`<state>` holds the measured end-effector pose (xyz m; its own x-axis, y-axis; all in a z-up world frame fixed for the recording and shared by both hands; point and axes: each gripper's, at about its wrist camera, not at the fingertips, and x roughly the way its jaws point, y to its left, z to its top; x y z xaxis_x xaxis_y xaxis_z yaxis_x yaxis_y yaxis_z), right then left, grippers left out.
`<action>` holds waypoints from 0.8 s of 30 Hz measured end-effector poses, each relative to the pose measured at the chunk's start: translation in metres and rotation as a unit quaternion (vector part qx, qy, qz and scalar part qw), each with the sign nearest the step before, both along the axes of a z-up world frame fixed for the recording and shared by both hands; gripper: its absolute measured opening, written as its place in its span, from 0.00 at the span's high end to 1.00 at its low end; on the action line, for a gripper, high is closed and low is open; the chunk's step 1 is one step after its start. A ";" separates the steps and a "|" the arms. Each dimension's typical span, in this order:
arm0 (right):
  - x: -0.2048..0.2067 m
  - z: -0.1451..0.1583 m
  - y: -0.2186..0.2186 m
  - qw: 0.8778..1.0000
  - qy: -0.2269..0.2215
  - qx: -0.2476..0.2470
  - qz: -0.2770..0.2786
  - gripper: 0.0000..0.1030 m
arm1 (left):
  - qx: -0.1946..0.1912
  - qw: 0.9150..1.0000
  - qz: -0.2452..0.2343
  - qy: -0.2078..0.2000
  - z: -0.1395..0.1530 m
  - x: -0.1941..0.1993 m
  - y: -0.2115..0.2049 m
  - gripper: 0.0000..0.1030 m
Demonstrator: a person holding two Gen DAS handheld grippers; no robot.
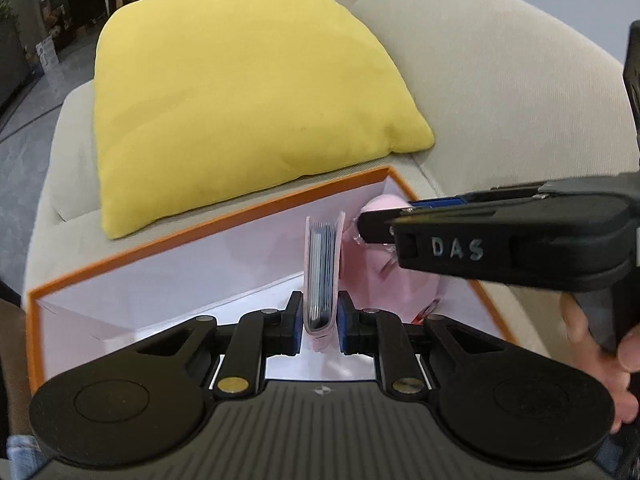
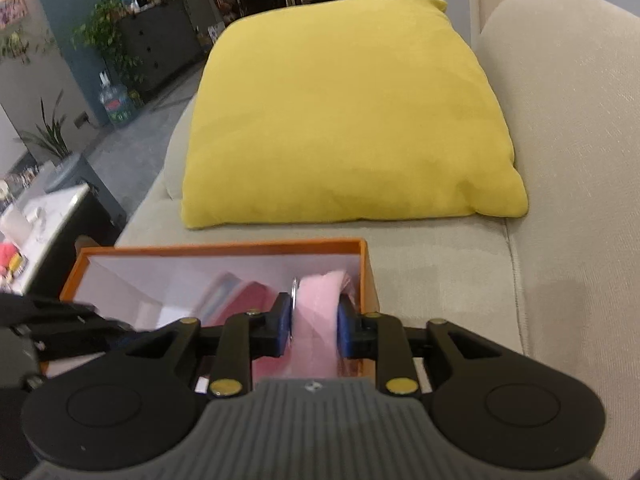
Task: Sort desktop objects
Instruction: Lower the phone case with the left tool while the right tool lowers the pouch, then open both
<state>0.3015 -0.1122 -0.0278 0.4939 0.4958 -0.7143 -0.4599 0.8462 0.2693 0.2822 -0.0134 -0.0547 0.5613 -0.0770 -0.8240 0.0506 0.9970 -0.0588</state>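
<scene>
My left gripper (image 1: 320, 301) is shut on a slim pink card holder (image 1: 322, 264) with dark cards inside. It holds the card holder upright over the orange box (image 1: 200, 224), which has a white inside. My right gripper (image 1: 372, 228) reaches in from the right over the box's far right corner. In the right wrist view its blue pads (image 2: 283, 320) press a soft pink plush piece (image 2: 320, 296) with a metal ring, so my right gripper (image 2: 314, 314) is shut on it above the orange box (image 2: 224, 247). More pink and red things (image 2: 248, 300) lie blurred inside the box.
The box sits on a beige sofa seat (image 2: 440, 264). A yellow cushion (image 2: 344, 120) lies just behind it, with the sofa back (image 2: 568, 120) to the right. A hand (image 1: 600, 344) grips the right gripper's handle. A low table (image 2: 44, 216) with small items stands left of the sofa.
</scene>
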 end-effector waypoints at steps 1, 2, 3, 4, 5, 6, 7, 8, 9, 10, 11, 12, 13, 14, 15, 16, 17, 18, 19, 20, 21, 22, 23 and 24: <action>0.003 0.000 -0.005 1.000 0.010 0.015 -0.002 0.69 | -0.006 1.000 0.006 -0.003 -0.003 0.001 -0.002 0.82; 0.006 0.000 -0.010 0.999 0.020 0.031 -0.005 0.69 | -0.012 1.000 0.015 -0.006 -0.006 0.001 -0.003 0.82; 0.006 0.001 -0.013 0.999 0.024 0.041 -0.006 0.68 | -0.015 1.000 0.022 -0.005 -0.009 0.003 -0.003 0.82; 0.007 0.003 -0.017 0.998 0.026 0.048 -0.005 0.67 | -0.016 0.999 0.029 -0.002 -0.012 0.003 -0.004 0.82; 0.006 0.004 -0.020 0.998 0.025 0.054 -0.004 0.67 | -0.022 0.999 0.036 0.003 -0.013 0.005 -0.003 0.82; 0.004 0.006 -0.024 0.998 0.022 0.058 -0.003 0.66 | -0.025 0.999 0.041 0.000 -0.014 0.005 -0.004 0.82; 0.002 0.007 -0.025 0.998 0.021 0.061 -0.001 0.66 | -0.026 0.999 0.043 0.000 -0.014 0.005 -0.004 0.82; -0.001 0.009 -0.028 0.998 0.021 0.064 0.001 0.66 | -0.031 0.999 0.043 0.002 -0.014 0.006 -0.005 0.81; -0.003 0.009 -0.030 0.998 0.021 0.066 0.005 0.67 | -0.043 0.998 0.041 0.005 -0.016 0.009 -0.006 0.79; -0.006 0.009 -0.033 0.997 0.022 0.069 0.008 0.67 | -0.055 0.998 0.040 0.009 -0.010 0.004 -0.002 0.79; -0.008 0.011 -0.035 0.997 0.020 0.067 0.009 0.67 | -0.070 0.997 0.040 0.012 -0.011 0.006 0.000 0.77; -0.011 0.011 -0.037 0.998 0.015 0.058 0.009 0.66 | -0.086 0.995 0.039 0.016 -0.012 0.009 0.001 0.76; -0.014 0.013 -0.039 0.999 0.005 0.045 0.008 0.66 | -0.096 0.994 0.041 0.017 -0.012 0.010 0.001 0.76; -0.016 0.014 -0.040 0.999 -0.003 0.038 0.006 0.66 | -0.103 0.994 0.044 0.014 -0.013 0.011 0.000 0.75; -0.017 0.015 -0.041 0.999 -0.009 0.033 0.003 0.66 | -0.111 0.993 0.042 0.012 -0.015 0.014 0.000 0.73; -0.016 0.015 -0.042 1.000 -0.009 0.030 0.001 0.66 | -0.120 0.992 0.043 0.012 -0.017 0.015 -0.002 0.72; -0.014 0.014 -0.042 1.000 -0.007 0.030 -0.002 0.66 | -0.119 0.992 0.046 0.009 -0.019 0.017 -0.003 0.71; -0.011 0.012 -0.043 1.000 -0.002 0.031 -0.003 0.66 | -0.114 0.992 0.045 0.004 -0.019 0.018 -0.005 0.71; -0.009 0.009 -0.042 1.000 0.004 0.030 -0.003 0.66 | -0.112 0.993 0.044 0.003 -0.019 0.016 -0.007 0.71; -0.008 0.006 -0.042 1.000 0.009 0.028 -0.003 0.67 | -0.112 0.993 0.044 0.002 -0.019 0.014 -0.007 0.71; -0.007 0.003 -0.042 1.000 0.013 0.028 -0.003 0.67 | -0.114 0.993 0.042 0.003 -0.020 0.015 -0.005 0.71; -0.007 0.004 -0.042 0.999 0.014 0.032 -0.002 0.67 | -0.118 0.992 0.039 0.005 -0.022 0.016 -0.003 0.70; -0.007 0.004 -0.043 0.999 0.017 0.036 -0.001 0.67 | -0.124 0.992 0.036 0.008 -0.023 0.015 0.000 0.70; -0.007 0.004 -0.043 0.999 0.018 0.039 -0.001 0.67 | -0.130 0.991 0.032 0.012 -0.024 0.017 0.004 0.68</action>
<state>0.2943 -0.1554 -0.0233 0.4699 0.5500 -0.6904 -0.4471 0.8227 0.3511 0.2996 -0.0098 -0.0785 0.5530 -0.2525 -0.7940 -0.0171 0.9493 -0.3138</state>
